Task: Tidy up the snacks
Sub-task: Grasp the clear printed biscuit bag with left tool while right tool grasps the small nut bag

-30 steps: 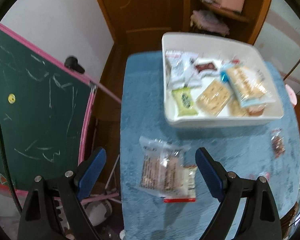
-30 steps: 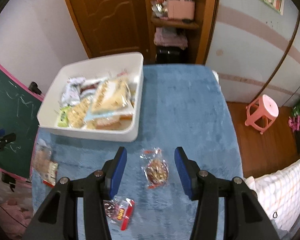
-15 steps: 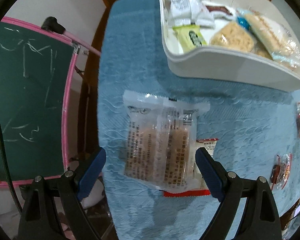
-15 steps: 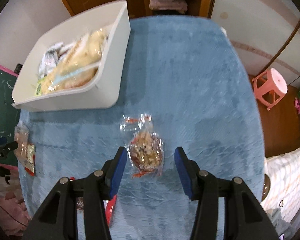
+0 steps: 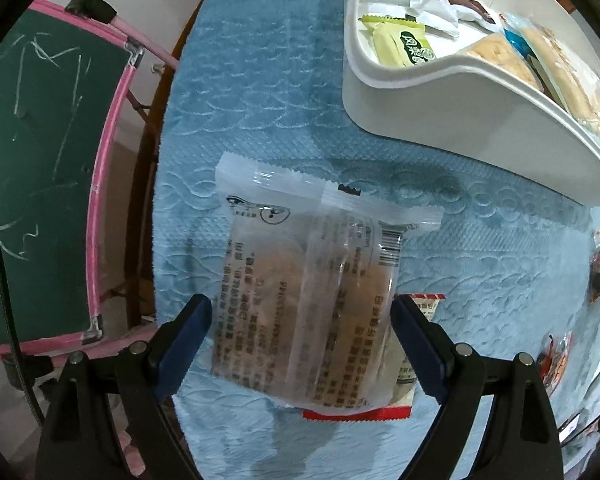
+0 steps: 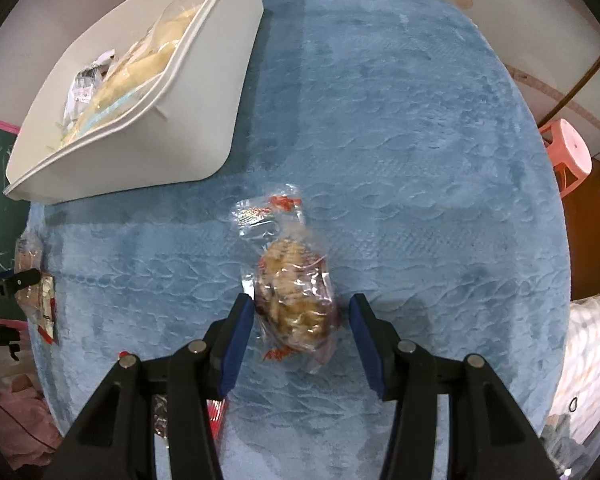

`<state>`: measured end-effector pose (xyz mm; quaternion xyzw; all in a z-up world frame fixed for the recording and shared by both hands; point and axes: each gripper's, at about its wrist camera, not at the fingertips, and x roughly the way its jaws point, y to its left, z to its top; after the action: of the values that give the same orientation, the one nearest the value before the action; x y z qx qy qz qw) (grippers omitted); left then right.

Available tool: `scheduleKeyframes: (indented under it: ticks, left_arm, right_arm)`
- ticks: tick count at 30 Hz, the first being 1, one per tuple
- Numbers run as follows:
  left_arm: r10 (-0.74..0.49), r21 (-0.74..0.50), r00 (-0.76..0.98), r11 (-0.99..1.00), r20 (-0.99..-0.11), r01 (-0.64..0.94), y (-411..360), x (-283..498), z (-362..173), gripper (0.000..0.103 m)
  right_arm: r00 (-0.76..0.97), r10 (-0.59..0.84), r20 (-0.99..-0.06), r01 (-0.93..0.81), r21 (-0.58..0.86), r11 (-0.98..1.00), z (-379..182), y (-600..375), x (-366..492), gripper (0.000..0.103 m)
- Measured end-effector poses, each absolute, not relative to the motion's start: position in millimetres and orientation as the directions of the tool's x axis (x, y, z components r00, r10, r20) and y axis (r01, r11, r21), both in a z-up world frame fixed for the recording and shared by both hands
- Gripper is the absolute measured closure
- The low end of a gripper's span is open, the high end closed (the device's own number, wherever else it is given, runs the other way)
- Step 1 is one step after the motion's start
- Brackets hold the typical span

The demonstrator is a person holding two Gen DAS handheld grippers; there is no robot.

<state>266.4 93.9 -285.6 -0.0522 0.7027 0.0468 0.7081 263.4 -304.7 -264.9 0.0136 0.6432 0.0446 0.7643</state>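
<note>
A clear packet of brown biscuits [image 5: 308, 300] lies flat on the blue tablecloth [image 5: 260, 120]. My left gripper [image 5: 300, 324] is open and straddles it, the blue pads close beside its two long edges. A small red-edged packet [image 5: 416, 364] pokes out from under it. In the right wrist view a small clear packet with a brown nutty snack [image 6: 296, 292] lies between the fingers of my open right gripper [image 6: 300, 316], with a gap on each side. The white bin [image 5: 440, 80] [image 6: 140, 132] holds several wrapped snacks.
A green chalkboard in a pink frame [image 5: 40, 160] stands past the table's left edge. Small red-printed packets [image 5: 552, 356] [image 6: 216, 412] lie loose on the cloth. A pink stool [image 6: 568, 152] and a checked cloth [image 6: 588, 352] are off to the right.
Both grippers have come down toward the table. Each packet now sits between its gripper's fingers and looks much larger. Neither gripper's opening has changed.
</note>
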Motion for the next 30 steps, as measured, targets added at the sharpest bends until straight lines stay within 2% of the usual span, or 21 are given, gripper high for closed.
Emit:
scheduleKeyframes:
  ticks: [4, 6, 13, 20, 30]
  left_arm:
    - [-0.022, -0.022, 0.004, 0.986, -1.000, -0.164, 97.9, 271.5, -294.9, 0.013]
    - [-0.040, -0.039, -0.001, 0.981, -0.999, -0.190, 102.2, 273.8, -300.4, 0.013]
    - [-0.074, -0.078, 0.025, 0.966, -0.997, -0.246, 115.1, 271.7, -309.8, 0.015]
    - [-0.071, -0.088, 0.066, 0.944, -0.995, -0.317, 119.5, 257.5, -300.3, 0.025]
    - [-0.073, -0.112, 0.133, 0.943, -0.988, -0.312, 117.2, 233.3, -261.4, 0.025]
  right_arm:
    - [0.162, 0.073, -0.984, -0.053, 0.065, 0.996, -271.2, -302.8, 264.0, 0.053]
    - [0.169, 0.071, -0.983, -0.060, 0.062, 0.996, -270.6, -301.0, 263.6, 0.057]
    - [0.194, 0.037, -0.980, -0.078, 0.022, 0.997, -271.8, -287.1, 256.9, 0.058]
    - [0.202, 0.052, -0.978, -0.086, 0.035, 0.996, -263.8, -275.7, 244.1, 0.058]
    - [0.260, 0.122, -0.958, -0.181, 0.076, 0.981, -230.3, -234.6, 215.6, 0.058]
